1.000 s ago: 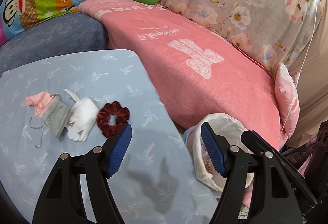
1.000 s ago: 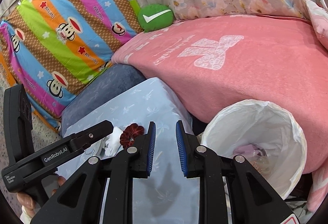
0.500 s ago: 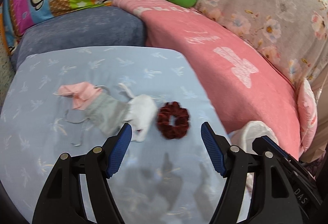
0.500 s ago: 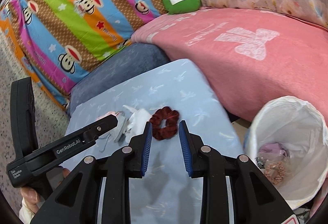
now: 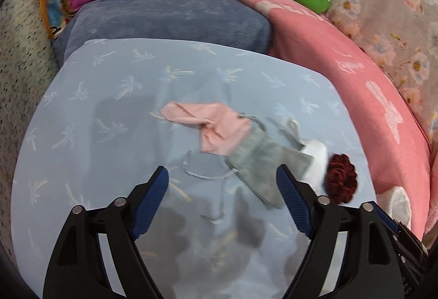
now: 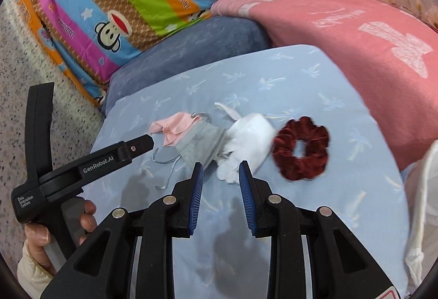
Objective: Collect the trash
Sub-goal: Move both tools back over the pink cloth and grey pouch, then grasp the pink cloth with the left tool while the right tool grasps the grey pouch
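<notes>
Left wrist: left gripper (image 5: 221, 189) fingers just widened, empty, approaching grey mask (image 5: 257, 159) ahead; right gripper (image 6: 220, 175) fingers narrowly apart, empty. Next: lower, pinch.

From my left camera, motion blur softens the cloth pile; the white mask (image 5: 317, 162) is half hidden behind the grey mask (image 5: 257, 159) and my right-hand finger. The scrunchie (image 5: 342, 181) is smeared. The bin bag (image 5: 397, 203) shows only a sliver at the right edge; in my right camera too, the frame cuts it off. The hand (image 6: 41, 241) holding the left gripper is cropped at the corner.
</notes>
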